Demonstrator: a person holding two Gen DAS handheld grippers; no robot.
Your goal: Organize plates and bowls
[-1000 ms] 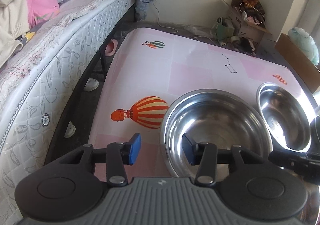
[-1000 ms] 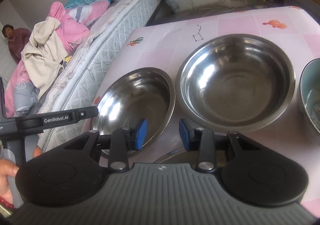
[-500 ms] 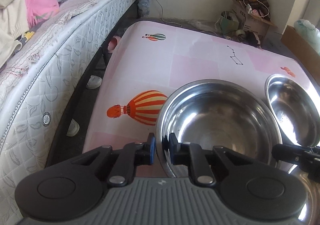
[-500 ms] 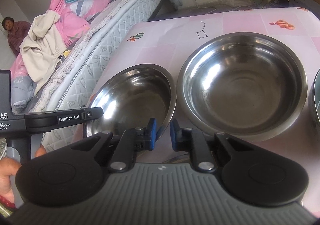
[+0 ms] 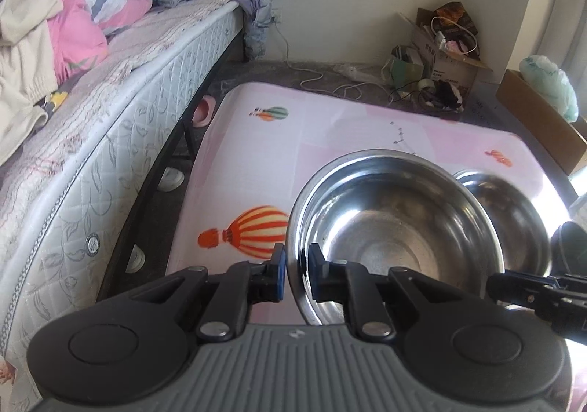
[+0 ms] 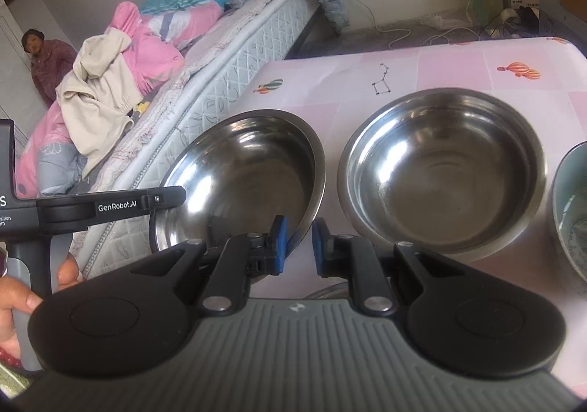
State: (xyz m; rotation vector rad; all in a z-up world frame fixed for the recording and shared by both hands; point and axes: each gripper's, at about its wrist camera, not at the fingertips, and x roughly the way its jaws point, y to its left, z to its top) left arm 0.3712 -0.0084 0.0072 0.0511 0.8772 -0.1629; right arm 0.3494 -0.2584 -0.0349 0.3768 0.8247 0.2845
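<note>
Two steel bowls are over a pink table [image 5: 330, 126]. My left gripper [image 5: 295, 274] is shut on the near left rim of the left steel bowl [image 5: 396, 228], which is lifted and tilted. My right gripper [image 6: 298, 245] is shut on the near right rim of the same bowl [image 6: 249, 177]. The second steel bowl [image 6: 444, 170] rests on the table to the right; in the left wrist view it [image 5: 513, 214] is partly hidden behind the lifted one. A pale blue bowl [image 6: 572, 206] shows at the right edge.
A bed [image 5: 110, 111] with piled clothes runs along the table's left side. Cardboard boxes and clutter [image 5: 440, 56] stand on the floor beyond the table. A steel rim [image 6: 330, 291] peeks from under my right gripper. A person [image 6: 40, 56] sits far left.
Both grippers went from open to shut on the left bowl's rim. The bowl has risen off the table and tilted.
</note>
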